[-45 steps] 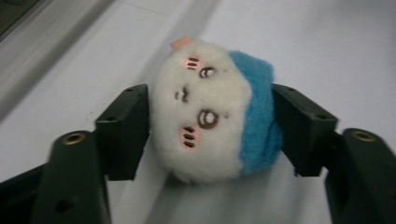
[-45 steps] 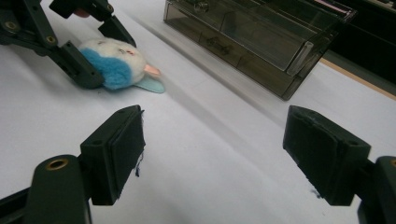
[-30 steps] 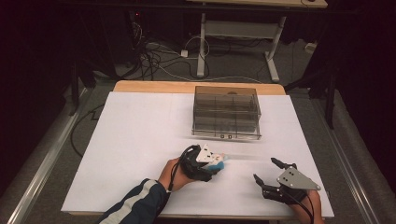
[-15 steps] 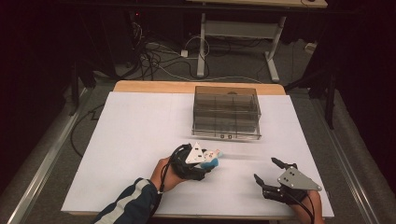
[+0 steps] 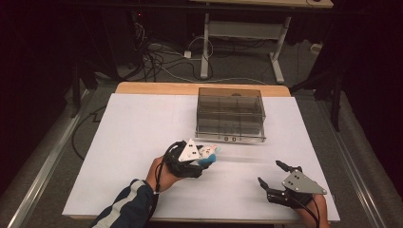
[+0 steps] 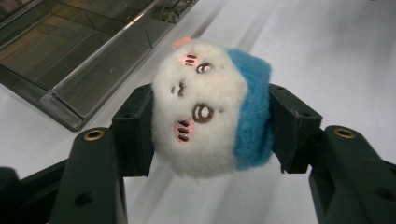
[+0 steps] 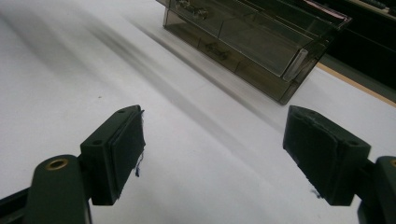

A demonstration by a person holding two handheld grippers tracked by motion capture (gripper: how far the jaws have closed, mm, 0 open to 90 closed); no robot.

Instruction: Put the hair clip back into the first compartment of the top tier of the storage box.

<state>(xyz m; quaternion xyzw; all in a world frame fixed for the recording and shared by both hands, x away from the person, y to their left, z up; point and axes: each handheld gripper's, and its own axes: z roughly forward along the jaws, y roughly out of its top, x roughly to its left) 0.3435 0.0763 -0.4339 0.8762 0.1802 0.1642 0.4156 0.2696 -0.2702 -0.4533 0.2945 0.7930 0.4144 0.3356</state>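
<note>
Plush toy (image 6: 212,109), underside perhaps hidden

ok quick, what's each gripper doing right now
left gripper: shut on the white and blue plush toy
right gripper: open, nothing between its jaws

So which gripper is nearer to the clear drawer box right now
Left. The left gripper, shut on the plush toy, is just in front of the drawer box; the right gripper sits open, nearer the table's front edge.
</note>
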